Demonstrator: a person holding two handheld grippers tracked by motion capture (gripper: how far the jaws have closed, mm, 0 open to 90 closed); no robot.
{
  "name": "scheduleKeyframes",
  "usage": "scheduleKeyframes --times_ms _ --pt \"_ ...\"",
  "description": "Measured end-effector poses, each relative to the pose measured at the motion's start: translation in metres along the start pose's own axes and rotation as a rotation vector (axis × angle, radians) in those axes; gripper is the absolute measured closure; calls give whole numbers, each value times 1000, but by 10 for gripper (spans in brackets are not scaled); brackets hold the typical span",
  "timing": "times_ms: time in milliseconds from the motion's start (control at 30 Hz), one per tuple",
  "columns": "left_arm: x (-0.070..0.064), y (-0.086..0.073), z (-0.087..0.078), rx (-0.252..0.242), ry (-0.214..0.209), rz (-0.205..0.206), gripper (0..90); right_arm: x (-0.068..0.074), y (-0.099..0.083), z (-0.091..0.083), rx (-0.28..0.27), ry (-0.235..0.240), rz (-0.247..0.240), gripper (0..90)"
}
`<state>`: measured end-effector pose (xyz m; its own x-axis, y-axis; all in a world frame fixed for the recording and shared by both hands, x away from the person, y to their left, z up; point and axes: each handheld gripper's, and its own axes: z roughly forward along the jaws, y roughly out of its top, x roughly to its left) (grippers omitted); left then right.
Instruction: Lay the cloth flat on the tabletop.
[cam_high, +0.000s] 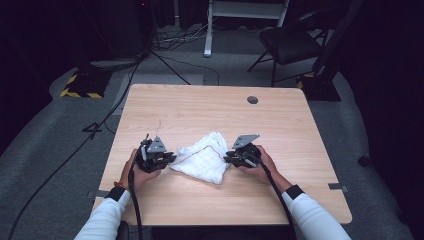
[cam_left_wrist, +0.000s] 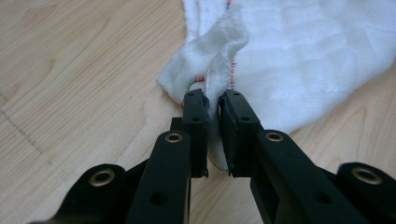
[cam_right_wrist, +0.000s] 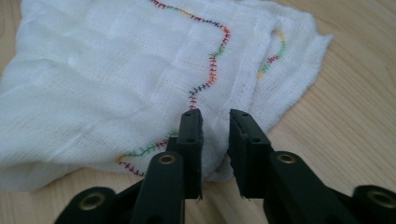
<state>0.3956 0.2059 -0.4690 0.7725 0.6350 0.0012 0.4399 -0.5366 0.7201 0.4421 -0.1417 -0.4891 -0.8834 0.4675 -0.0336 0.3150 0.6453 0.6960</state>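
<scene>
Two grippers meet one white cloth (cam_high: 205, 156) that lies crumpled near the middle of the wooden desk (cam_high: 200, 107), toward the person's side. The left gripper (cam_high: 167, 159) sits at the cloth's left edge; in the left gripper view its fingers (cam_left_wrist: 196, 122) are pinched on a raised fold of the cloth (cam_left_wrist: 289, 60), with fabric running down through the narrow gap between them. The right gripper (cam_high: 229, 159) sits at the cloth's right edge; in the right gripper view its fingers (cam_right_wrist: 191, 135) stand a little apart with a bit of cloth (cam_right_wrist: 93, 84) between them, though I cannot tell whether they press on it. Coloured stitching (cam_right_wrist: 212, 65) in red, green, yellow and dark thread winds along the hem. Each hand holds its gripper low over the desk, with white sleeves (cam_high: 312, 217) entering from the near edge.
</scene>
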Motion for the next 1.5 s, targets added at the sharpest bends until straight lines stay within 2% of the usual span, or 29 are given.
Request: scheduleKeyframes --times_ms 67,167,267,367,433,533,600,767,900,1067,1100,1167,1233,1333,1400,1433,1467,1500 --pt "3 -2 -1 -11 -4 -22 806 1 -2 -2 -2 10 -1 813" --pt "5 -4 0 3 -3 -33 801 4 -6 -6 5 12 -20 857" --pt "5 -5 -1 2 7 -45 794 8 -11 -14 16 13 -40 870" --pt "5 -5 -1 -1 6 -50 794 10 -16 -19 18 18 -40 872" --pt "4 -4 2 14 1 -43 796 14 -24 -29 30 19 -46 873" --pt "3 -4 5 23 -2 -51 803 17 -34 -41 44 12 -41 873" --pt "2 -3 8 28 -14 -62 809 18 -42 -49 53 9 -20 873" --pt "-2 0 16 46 -23 -46 812 18 -60 -69 69 9 17 863" --pt "-4 1 19 57 -26 -50 789 18 -71 -80 53 -3 39 791" --pt "-4 3 21 36 -19 -64 688 14 -74 -94 23 -60 43 659" --pt "-4 4 22 39 0 -61 654 11 -74 -96 11 -68 52 655" --pt "-6 8 23 56 64 -37 542 4 -72 -101 -32 -93 68 637" --pt "-8 11 26 39 62 -49 502 -5 -69 -102 -69 -125 86 633" --pt "-9 15 35 55 84 -52 415 -19 -61 -95 -77 -161 100 606" --pt "-8 17 42 64 61 -78 370 -28 -55 -87 -74 -168 108 589" --pt "-8 17 42 64 61 -78 345 -28 -55 -87 -74 -168 108 589" --pt "-5 21 47 73 55 -119 320 -36 -48 -76 -66 -164 115 568" --pt "-3 23 50 72 53 -137 319 -37 -46 -72 -62 -160 116 555"
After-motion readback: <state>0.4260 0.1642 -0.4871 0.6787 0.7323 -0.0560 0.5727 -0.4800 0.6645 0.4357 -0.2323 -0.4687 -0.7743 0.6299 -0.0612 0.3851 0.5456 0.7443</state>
